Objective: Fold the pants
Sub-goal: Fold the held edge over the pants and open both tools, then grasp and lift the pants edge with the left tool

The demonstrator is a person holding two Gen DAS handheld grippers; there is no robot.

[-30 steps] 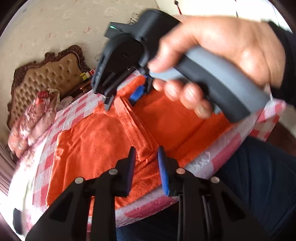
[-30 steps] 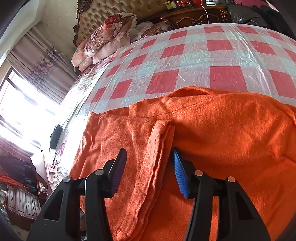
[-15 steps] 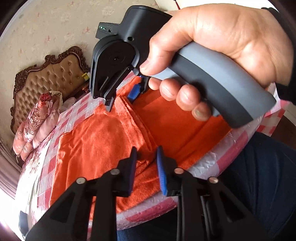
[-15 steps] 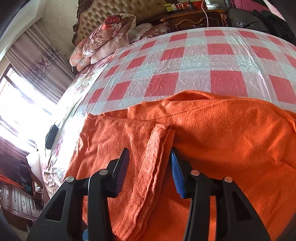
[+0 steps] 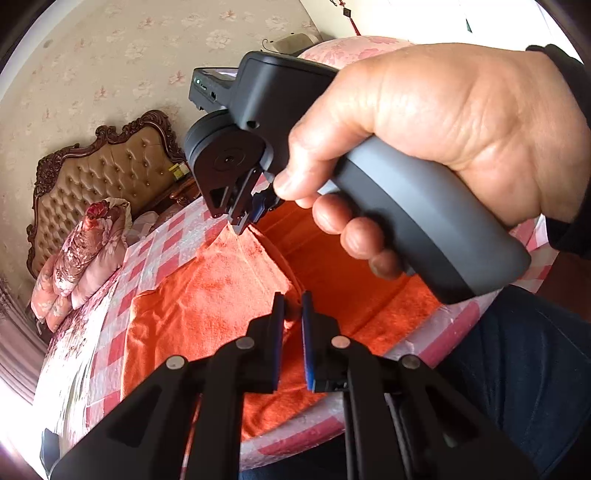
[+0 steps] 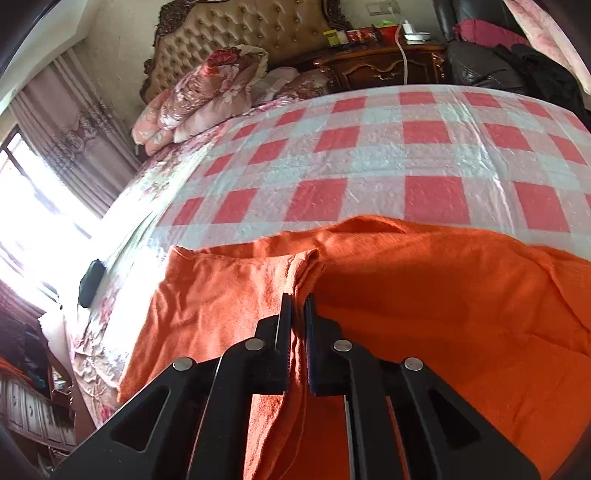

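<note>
**Both grippers pinch the orange pants**

I see the pants (image 6: 424,302) lying flat on the bed, on a red and white checked cover (image 6: 369,155). They are bright orange and fuzzy. They sit at the near edge of the bed, close to my dark blue legs (image 5: 517,369).

A raised fold of the pants runs down the middle. My right gripper (image 6: 297,306) has just been closing, and now its jaws squeeze that fold at the far end. My left gripper (image 5: 292,306) has just been closing too. Its jaws are almost together with the same fold between them, at the near end.

From the left camera I also see my right hand (image 5: 443,140) wrapped around the grey handle of its gripper. A small green light glows on top of that tool.

At the far end of the bed there is a rolled flowery quilt (image 6: 199,96) and a brown padded headboard (image 6: 251,29). A dark wood nightstand (image 6: 380,66) holds small boxes. I cannot read any words on them. I see no labels on the pants.
</note>
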